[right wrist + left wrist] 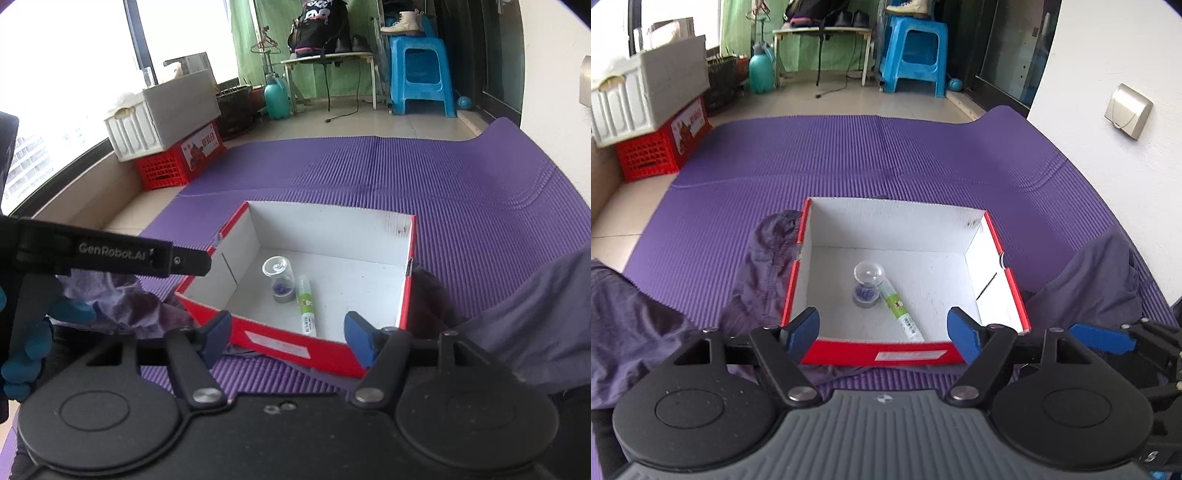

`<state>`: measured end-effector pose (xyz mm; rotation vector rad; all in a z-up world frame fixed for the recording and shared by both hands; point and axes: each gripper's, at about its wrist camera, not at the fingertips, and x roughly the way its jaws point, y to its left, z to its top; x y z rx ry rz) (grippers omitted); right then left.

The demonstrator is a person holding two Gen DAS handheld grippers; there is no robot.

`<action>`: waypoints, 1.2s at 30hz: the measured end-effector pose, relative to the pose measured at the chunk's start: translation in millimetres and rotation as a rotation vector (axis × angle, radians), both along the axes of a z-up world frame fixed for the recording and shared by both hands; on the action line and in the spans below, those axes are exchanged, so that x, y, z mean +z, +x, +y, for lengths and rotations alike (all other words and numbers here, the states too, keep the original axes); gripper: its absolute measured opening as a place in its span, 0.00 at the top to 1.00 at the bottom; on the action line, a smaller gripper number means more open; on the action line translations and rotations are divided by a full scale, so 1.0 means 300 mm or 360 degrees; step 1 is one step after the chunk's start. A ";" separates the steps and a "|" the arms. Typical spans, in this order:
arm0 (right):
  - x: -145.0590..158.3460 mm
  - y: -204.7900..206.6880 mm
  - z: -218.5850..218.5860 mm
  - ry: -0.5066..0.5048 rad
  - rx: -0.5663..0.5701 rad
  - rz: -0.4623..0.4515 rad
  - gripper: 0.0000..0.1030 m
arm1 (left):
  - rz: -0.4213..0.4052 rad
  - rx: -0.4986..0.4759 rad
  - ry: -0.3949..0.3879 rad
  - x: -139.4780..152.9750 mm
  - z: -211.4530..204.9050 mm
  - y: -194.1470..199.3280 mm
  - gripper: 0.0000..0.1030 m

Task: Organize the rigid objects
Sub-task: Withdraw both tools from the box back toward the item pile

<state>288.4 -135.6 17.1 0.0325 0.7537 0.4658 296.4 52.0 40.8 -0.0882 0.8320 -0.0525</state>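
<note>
A red shoebox [916, 356] with a white inside sits on the purple mat [849, 158], and both grippers hang just short of its near wall, pointing in over the rim. The left gripper [882, 330] has its blue fingers spread wide with nothing between them; the right gripper [288, 332] is the same, fingers apart and empty.

Two things already lie on the box floor, toward the near left part: a small clear jar [865, 286] with something purple in its lower part, and a green-and-white tube [900, 311] lying flat just right of it, touching or nearly touching. From the right-hand camera the jar [279, 278] and tube [306, 308] show the same pairing. The rest of the box floor is bare.

My reading is that the step in hand is a pause between placements: two items are stowed and neither gripper carries anything. I can see no other loose rigid object on the mat, though the dark cloth [764, 254] bunched at the box's left side and the fabric at the right could be hiding some.

The next move, I'd judge, calls for pulling one gripper away from the box to find another item, then closing squarely on it before bringing it over the rim.
</note>
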 end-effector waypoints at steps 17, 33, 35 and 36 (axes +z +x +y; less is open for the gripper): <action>0.037 -0.220 -0.026 0.0014 0.0021 -0.0072 0.04 | -0.0118 -0.0020 0.0171 0.024 -0.063 -0.271 0.17; -0.029 -0.367 -0.075 0.0016 -0.0009 -0.0040 0.00 | -0.0121 0.0002 0.0179 -0.064 -0.098 -0.451 0.00; -0.042 -0.380 -0.079 0.0018 -0.0016 -0.0028 0.00 | -0.0127 0.0012 0.0166 -0.078 -0.093 -0.469 0.00; -0.050 -0.384 -0.081 0.0015 -0.0020 -0.0021 0.00 | -0.0124 0.0020 0.0166 -0.086 -0.088 -0.475 0.00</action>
